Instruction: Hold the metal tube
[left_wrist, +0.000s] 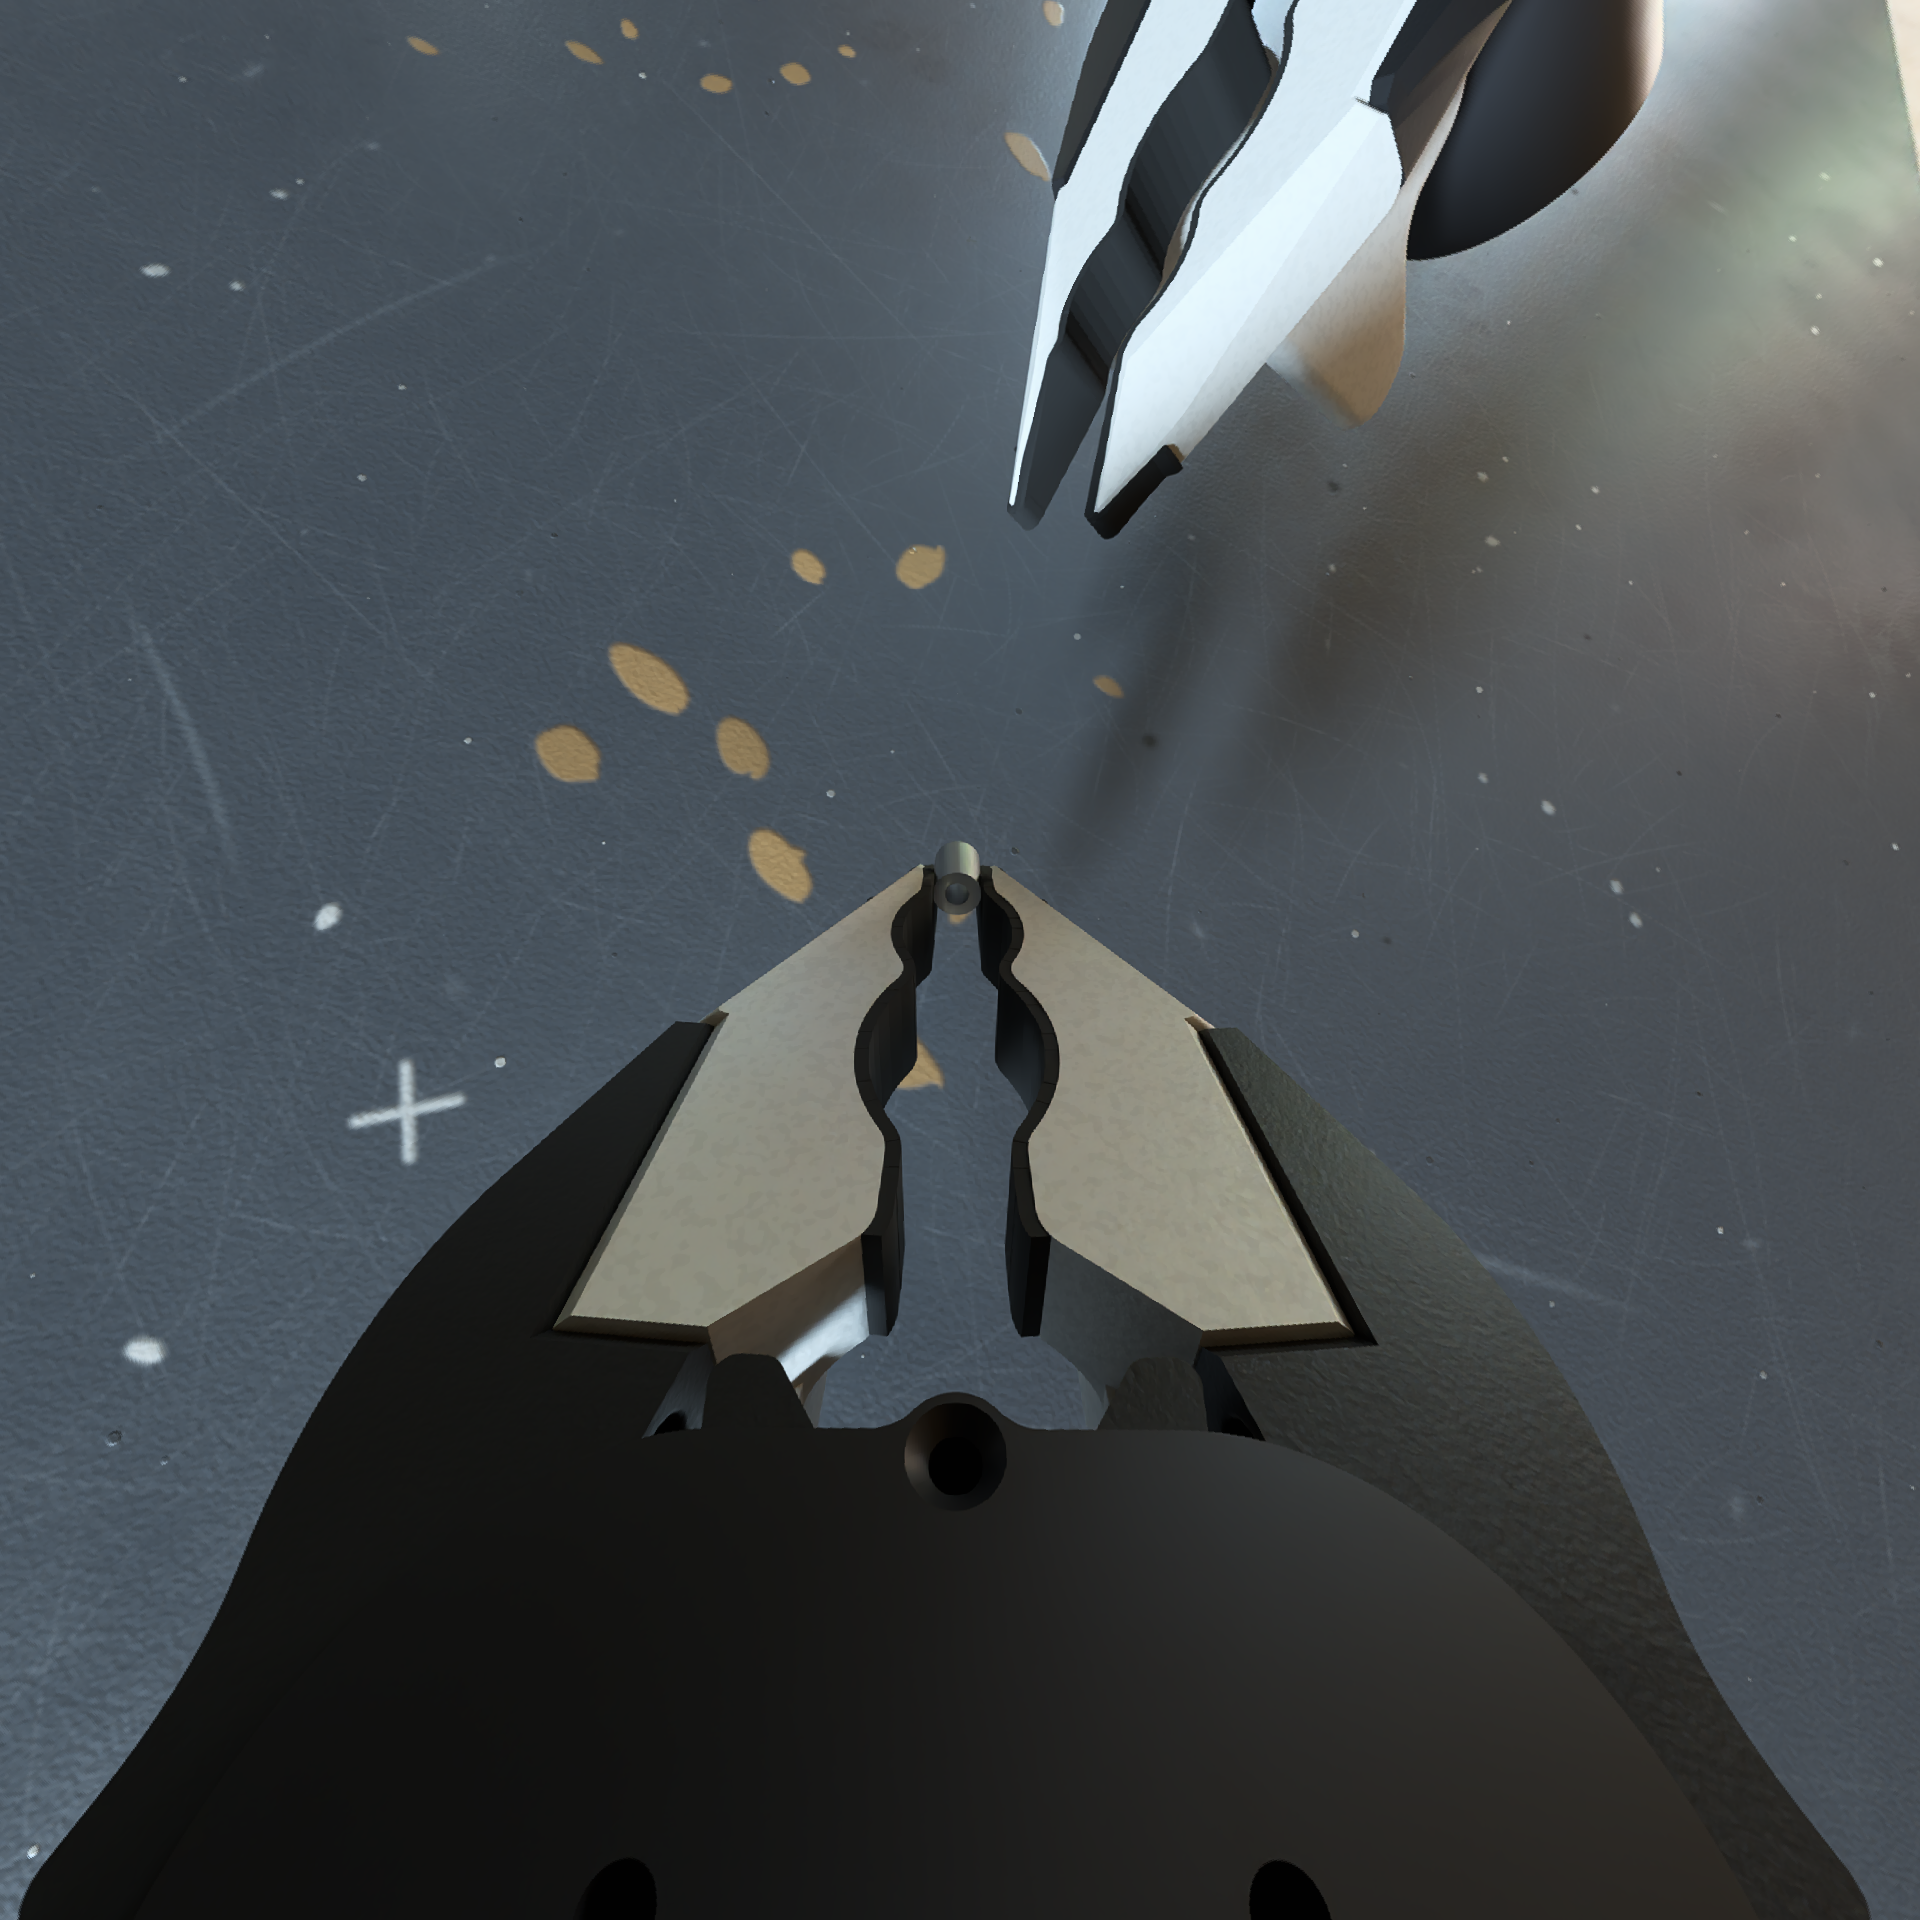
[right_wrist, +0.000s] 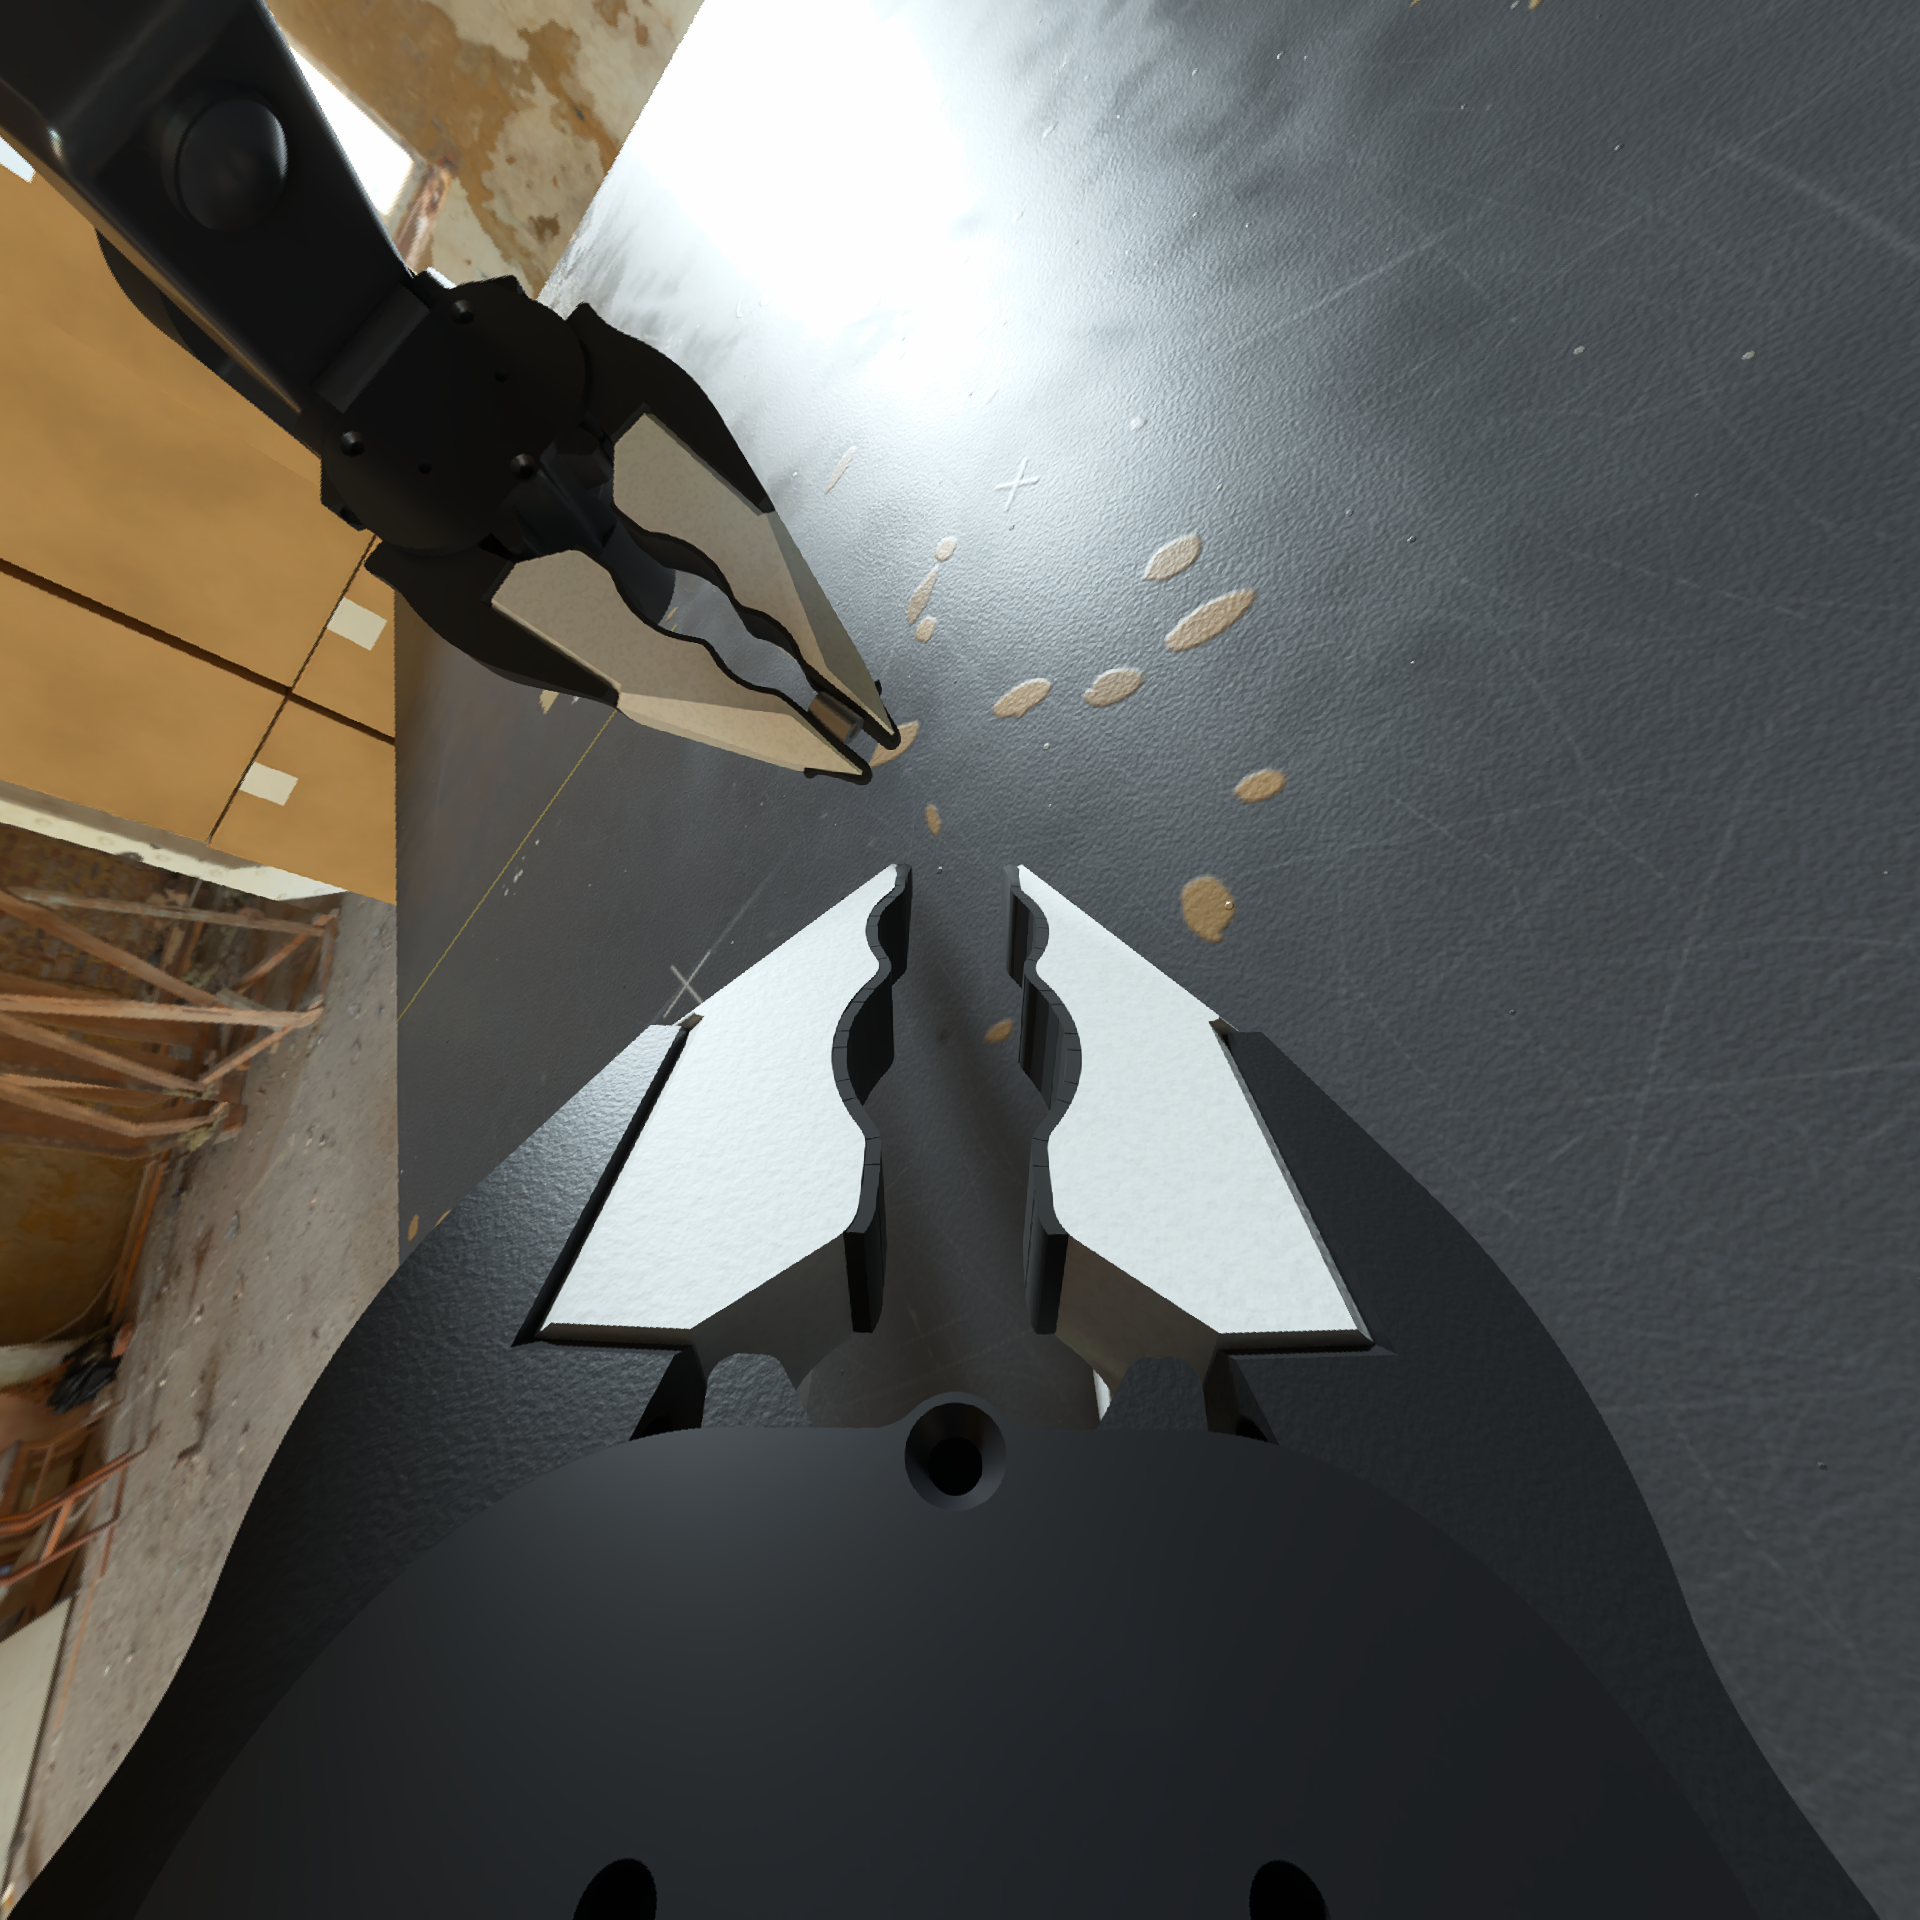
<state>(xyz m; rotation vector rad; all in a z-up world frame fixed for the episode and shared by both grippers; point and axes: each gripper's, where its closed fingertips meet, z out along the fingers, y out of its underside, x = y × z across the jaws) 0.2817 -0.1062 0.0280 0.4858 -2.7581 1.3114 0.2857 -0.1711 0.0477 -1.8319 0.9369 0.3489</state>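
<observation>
Metal tube (left_wrist: 957, 890): short, grey, hollow, pinched at the very tips of the left claw (left_wrist: 957, 896), open end facing the left wrist camera. Tube sits between the two tan fingers (left_wrist: 800, 1091), lifted off the worktop (left_wrist: 312, 623); small shadow under it. In the right wrist view the same tube (right_wrist: 834, 713) shows as a small dark-grey cylinder lying crosswise near the tips of the left claw (right_wrist: 871, 750), which comes in from the upper left, tilted down toward the worktop (right_wrist: 1507, 727).

Left claw: closed on the tube, fingers nearly together, only a narrow wavy gap behind the tips.

Right claw (right_wrist: 958, 883): white fingers (right_wrist: 748, 1132) parted, gap clear between them, nothing held. It hovers above the worktop, tips pointing at a spot just beside the left claw's tips, apart from them. In the left wrist view the right claw (left_wrist: 1070, 520) hangs at upper right, tips down, well apart from the tube.

Worktop: dark grey, scratched, with tan paint spots (left_wrist: 646, 677), white specks and a white cross mark (left_wrist: 405, 1110). Cardboard boxes (right_wrist: 156, 623) beyond the worktop's edge at left in the right wrist view.
</observation>
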